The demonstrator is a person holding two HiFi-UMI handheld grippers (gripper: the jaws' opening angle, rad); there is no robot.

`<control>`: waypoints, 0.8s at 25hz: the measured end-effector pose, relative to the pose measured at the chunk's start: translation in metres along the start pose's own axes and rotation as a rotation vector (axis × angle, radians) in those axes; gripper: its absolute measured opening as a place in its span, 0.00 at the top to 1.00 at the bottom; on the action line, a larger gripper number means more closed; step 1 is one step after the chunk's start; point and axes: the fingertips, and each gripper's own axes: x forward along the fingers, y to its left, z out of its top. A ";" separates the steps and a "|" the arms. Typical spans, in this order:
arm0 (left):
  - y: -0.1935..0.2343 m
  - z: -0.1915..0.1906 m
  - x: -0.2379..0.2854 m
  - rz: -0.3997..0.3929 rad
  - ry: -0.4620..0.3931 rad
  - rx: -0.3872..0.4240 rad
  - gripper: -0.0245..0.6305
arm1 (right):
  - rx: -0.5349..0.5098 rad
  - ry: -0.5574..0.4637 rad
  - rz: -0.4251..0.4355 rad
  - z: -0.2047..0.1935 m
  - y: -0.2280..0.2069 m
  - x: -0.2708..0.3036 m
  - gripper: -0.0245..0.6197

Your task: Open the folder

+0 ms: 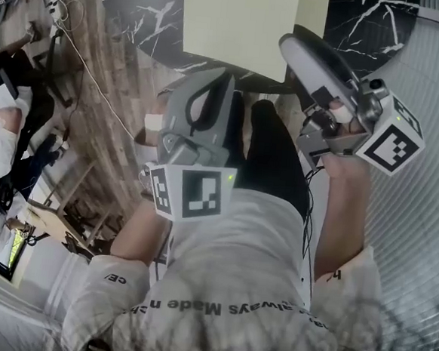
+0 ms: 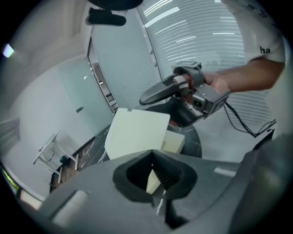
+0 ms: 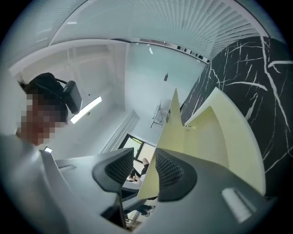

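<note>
Folder (image 1: 239,17), pale yellow, at the top of the head view, over a black marbled table (image 1: 138,9), just ahead of the two grippers.

Right gripper (image 3: 145,164), carried in the person's right hand (image 2: 216,83), reaching in at the folder's right edge. Jaws partly open. One leaf (image 3: 170,123) of the folder standing edge-on between them, lying against the pad at the right of the view (image 3: 174,171). Clear gap between that leaf and the pad at the left of the view (image 3: 116,169), so no pinch. Other leaf (image 3: 224,137) spread away to the right, the folder partway open in a V.

Left gripper (image 2: 152,160) below the folder's near edge in the head view, angled downward toward it. Jaw tips drawn together, leaving only a small diamond-shaped hollow between the dark pads. Thin pale-yellow sliver (image 2: 153,180) visible inside that hollow, beside the ribbed face of one pad. Unclear whether gripped there or merely seen through the gap. In the left gripper view, folder face-on just beyond the jaw tips, right gripper at its far side.
</note>
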 end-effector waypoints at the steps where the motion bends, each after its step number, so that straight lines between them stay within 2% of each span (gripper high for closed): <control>1: -0.002 0.004 -0.005 0.001 -0.012 0.010 0.96 | 0.000 0.006 0.007 -0.001 0.005 0.005 0.73; 5: -0.008 0.020 -0.023 -0.014 -0.037 0.055 0.96 | 0.008 0.027 0.031 -0.004 0.026 0.026 0.73; 7: -0.008 0.027 -0.028 0.001 -0.040 0.103 0.96 | 0.003 0.043 0.040 -0.006 0.035 0.037 0.73; 12: -0.007 0.032 -0.036 0.174 -0.009 0.277 0.96 | -0.014 0.079 0.042 -0.022 0.051 0.043 0.73; 15: -0.016 0.031 -0.046 0.194 0.003 0.307 0.96 | -0.029 0.115 0.036 -0.036 0.063 0.045 0.73; 20: 0.035 0.017 -0.045 0.281 0.024 0.286 0.96 | -0.088 0.202 0.037 -0.041 0.062 0.095 0.73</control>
